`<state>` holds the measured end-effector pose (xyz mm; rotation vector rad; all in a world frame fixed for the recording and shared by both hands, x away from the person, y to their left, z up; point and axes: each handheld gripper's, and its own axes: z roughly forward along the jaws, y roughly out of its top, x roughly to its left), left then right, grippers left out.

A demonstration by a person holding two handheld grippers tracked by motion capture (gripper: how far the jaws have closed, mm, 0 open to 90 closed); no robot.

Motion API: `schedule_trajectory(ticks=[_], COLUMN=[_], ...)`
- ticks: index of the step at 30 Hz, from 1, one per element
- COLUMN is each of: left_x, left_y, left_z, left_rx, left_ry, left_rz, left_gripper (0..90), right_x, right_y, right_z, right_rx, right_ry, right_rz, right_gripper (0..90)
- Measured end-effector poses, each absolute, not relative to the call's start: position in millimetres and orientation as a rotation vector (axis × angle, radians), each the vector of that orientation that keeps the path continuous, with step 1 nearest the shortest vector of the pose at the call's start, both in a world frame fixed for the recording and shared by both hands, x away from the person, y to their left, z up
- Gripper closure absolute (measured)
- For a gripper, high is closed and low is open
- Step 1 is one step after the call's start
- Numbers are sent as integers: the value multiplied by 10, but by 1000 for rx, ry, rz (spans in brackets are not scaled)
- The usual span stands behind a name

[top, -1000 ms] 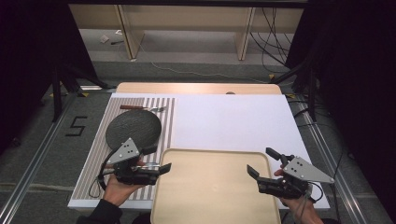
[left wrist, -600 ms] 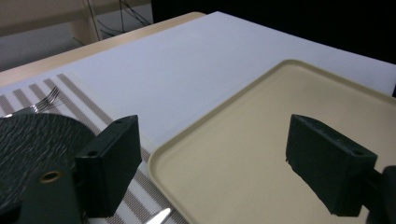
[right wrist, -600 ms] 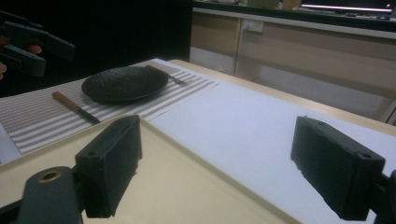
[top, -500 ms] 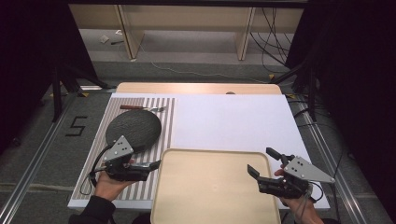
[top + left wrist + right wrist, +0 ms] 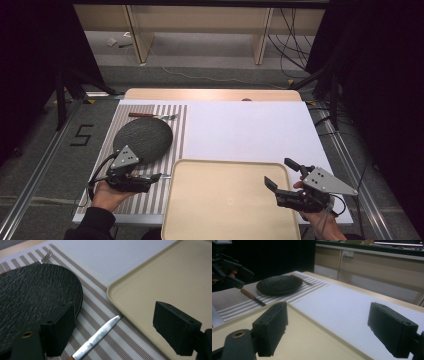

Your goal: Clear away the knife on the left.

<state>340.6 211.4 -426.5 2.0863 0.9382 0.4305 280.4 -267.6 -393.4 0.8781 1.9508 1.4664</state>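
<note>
The left gripper [image 5: 113,332] has its jaws spread wide with nothing between the pads; the knife [image 5: 96,338] lies on the striped mat [image 5: 100,305] in the gap below them, blade tip pointing toward one o'clock in the left gripper view. No pad touches it. In my judgement the step in hand is the approach to the knife, and the next move calls for lowering the jaws so they straddle the blade or handle across its narrow side, then closing; a thin flat knife on a mat may slip, so the pads should meet it low.

From the high view the knife [image 5: 162,176] sits at about three o'clock of the left gripper [image 5: 145,181], just beside the edge of the tray [image 5: 225,200]. The dark plate [image 5: 143,140] lies at twelve o'clock of that gripper, with a fork [image 5: 152,115] beyond it.

The right gripper [image 5: 281,180] hovers at the tray's four o'clock corner, jaws likewise released and holding nothing.

The tray is bare inside; the plate carries nothing either. Both rest on the surface [image 5: 250,130].
</note>
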Motion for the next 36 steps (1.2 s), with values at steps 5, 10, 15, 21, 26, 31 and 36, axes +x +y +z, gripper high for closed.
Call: schedule_trajectory(ticks=[5, 10, 15, 21, 26, 31, 36], left_x=[3458, 3506, 3565, 3658, 3709, 3755, 3808], left_y=[2164, 2182, 2269, 2391, 2489, 2509, 2497], left_z=[-4348, -4431, -4436, -4442, -4465, -4497, -4535], left_rx=[2193, 2284, 2304, 2346, 2375, 2428, 2488], left_ry=[981, 1028, 1077, 1125, 1161, 1174, 1167], left_rz=[422, 380, 383, 384, 309, 254, 233], left_gripper=[192, 196, 216, 229, 255, 267, 303], right_x=[2810, 2808, 2817, 2819, 2823, 2827, 2838], right_y=[-2678, -2676, -2674, -2663, -2663, -2662, -2675], right_z=[-3937, -3936, -3939, -3943, -3946, -3950, -3955], right_rx=[880, 880, 876, 873, 874, 873, 875], right_ry=[1953, 1955, 1961, 1963, 1968, 1972, 1975], right_rz=[1466, 1467, 1465, 1468, 1467, 1468, 1469], right_gripper=[173, 174, 174, 174, 174, 174, 174])
